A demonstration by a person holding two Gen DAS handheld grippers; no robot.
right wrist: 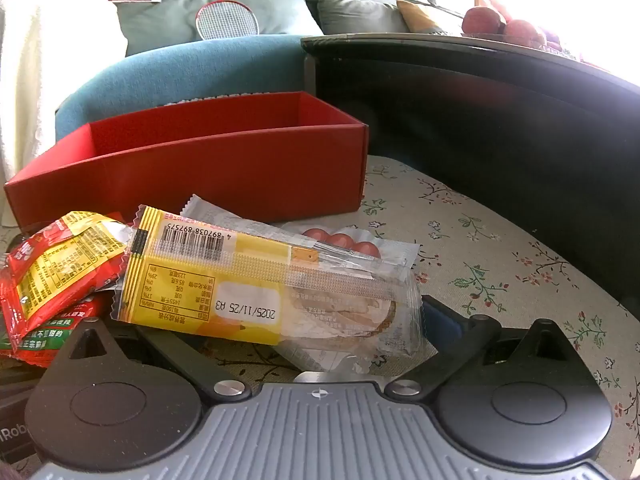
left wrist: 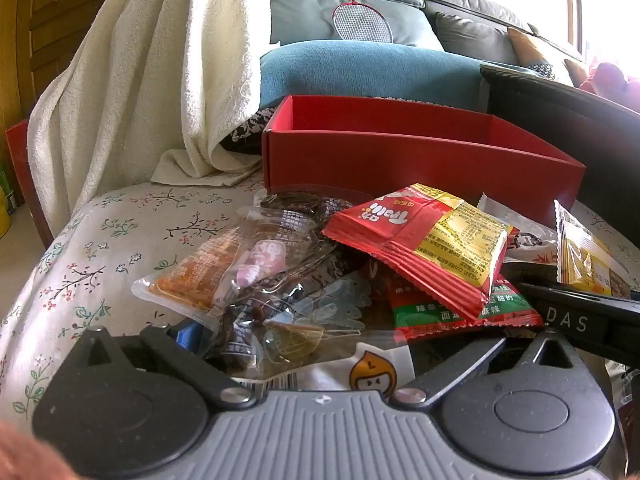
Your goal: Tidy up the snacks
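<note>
**Left-wrist and right-wrist views: snack pile before an open red box**

Left-wrist view, from left to right: a white towel hangs over furniture at the far left edge of the floral tablecloth. Near the cloth's middle lies a heap of packets. At its left side sit a clear pouch with orange filling and several dark, clear-wrapped snacks. A red-and-yellow packet rests on top of the heap, overlapping a red-and-green packet. The red box, open-topped, stands just behind the heap toward the cloth's far edge. The left gripper has its jaws spread wide, with wrappers lying between the finger bases; the fingertips are hidden under the pile, so whether anything is pinched cannot be told. At the right edge, part of the right gripper lies beside a yellow packet.

Right-wrist view, from left to right: the red-and-yellow packet sits at the left, touching the yellow packet, which carries a barcode and lies across the right gripper. Its jaws are wide; the tips are covered by the packet, so contact cannot be judged. A white wrapper printed with red rounds lies just behind, and the red box stands beyond. A dark cabinet borders the cloth's right edge.
</note>
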